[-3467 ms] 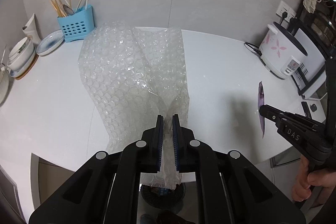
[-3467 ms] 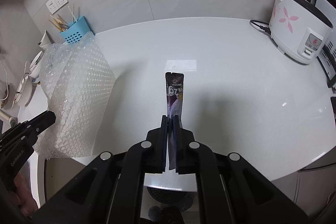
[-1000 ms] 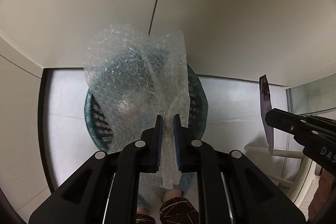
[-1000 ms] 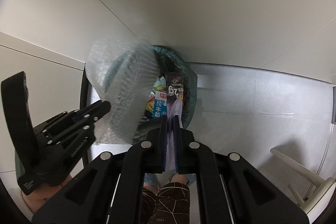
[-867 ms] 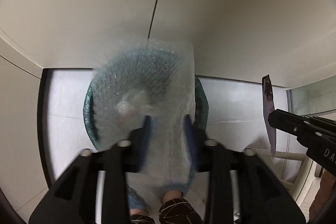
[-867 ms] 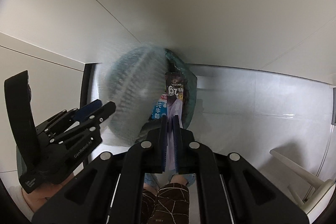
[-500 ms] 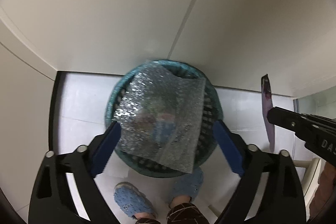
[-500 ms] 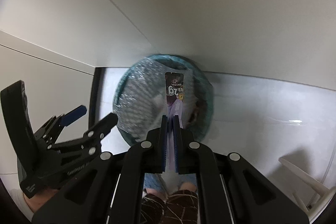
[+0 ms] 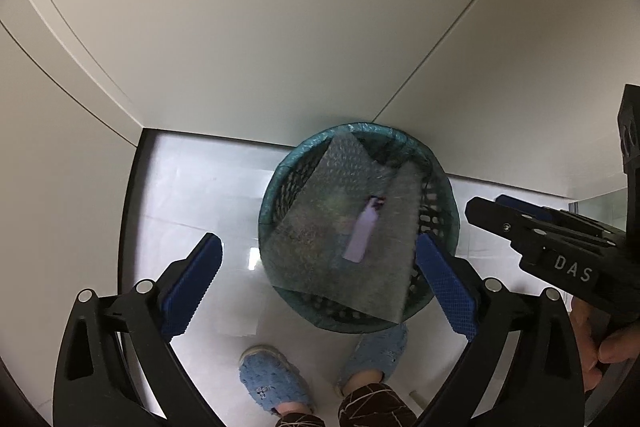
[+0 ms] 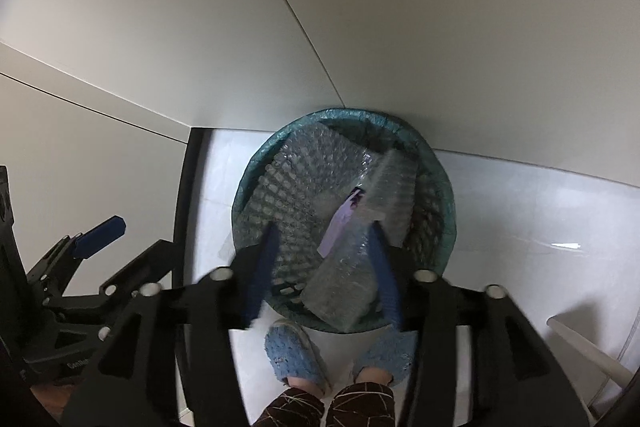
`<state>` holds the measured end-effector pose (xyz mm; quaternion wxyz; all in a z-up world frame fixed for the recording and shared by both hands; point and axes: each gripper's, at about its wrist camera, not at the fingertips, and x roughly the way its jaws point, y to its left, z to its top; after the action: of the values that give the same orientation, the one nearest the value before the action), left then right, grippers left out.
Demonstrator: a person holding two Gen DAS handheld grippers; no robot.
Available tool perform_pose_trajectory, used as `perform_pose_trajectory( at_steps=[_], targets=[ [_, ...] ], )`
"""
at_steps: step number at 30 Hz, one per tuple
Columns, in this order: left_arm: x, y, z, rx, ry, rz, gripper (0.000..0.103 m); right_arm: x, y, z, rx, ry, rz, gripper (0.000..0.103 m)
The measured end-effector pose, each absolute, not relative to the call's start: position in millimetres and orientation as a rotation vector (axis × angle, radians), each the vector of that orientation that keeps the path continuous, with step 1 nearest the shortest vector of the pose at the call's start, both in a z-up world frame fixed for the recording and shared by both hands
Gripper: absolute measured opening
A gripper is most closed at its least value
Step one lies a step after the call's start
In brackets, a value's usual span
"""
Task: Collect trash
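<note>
A: Where's the trash?
B: The bubble wrap [image 9: 352,227] lies across the teal waste basket [image 9: 268,203], the purple wrapper [image 9: 362,233] on top; whatever is beneath is hidden.
A: The claws?
B: The left gripper [image 9: 316,283] gapes wide, empty. The right gripper [image 10: 324,267] is blurred, its jaws opening, pads off the wrapper.

Below your two tools, the bin [image 9: 276,195] stands on the floor [image 9: 192,187] against the wall, bubble wrap [image 9: 320,239] lying in it, the wrapper [image 9: 362,233] on top, your feet [image 9: 272,383] just before it.
</note>
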<state>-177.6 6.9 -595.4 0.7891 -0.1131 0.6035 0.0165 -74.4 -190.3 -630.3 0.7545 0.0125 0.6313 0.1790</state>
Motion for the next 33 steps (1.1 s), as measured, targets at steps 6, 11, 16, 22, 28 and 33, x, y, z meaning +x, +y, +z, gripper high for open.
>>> perform_pose_trajectory(
  at_steps=[6, 11, 16, 22, 28, 33],
  targets=[
    [-182, 11, -573, -0.236, 1.281, 0.033, 0.096, -81, -195, -607, 0.012, 1.341, 0.361, 0.076],
    [-186, 10, -552, -0.222, 1.269, 0.011, 0.096, -93, -201, -570, -0.005, 1.272, 0.313, 0.090],
    [-191, 13, -516, -0.178, 1.258, -0.004, 0.096, -110, -209, -527, 0.007, 1.219, 0.254, 0.095],
    [-199, 22, -446, -0.165, 1.240, 0.001, 0.096, -130, -217, -455, 0.005, 1.152, 0.212, 0.095],
    [-211, 34, -355, -0.202, 1.220, -0.011, 0.096, -152, -224, -363, -0.032, 1.080, 0.175, 0.095],
    [-223, 29, -277, -0.172, 1.193, -0.036, 0.096, -176, -232, -280, 0.012, 1.052, 0.135, 0.095]
  ],
)
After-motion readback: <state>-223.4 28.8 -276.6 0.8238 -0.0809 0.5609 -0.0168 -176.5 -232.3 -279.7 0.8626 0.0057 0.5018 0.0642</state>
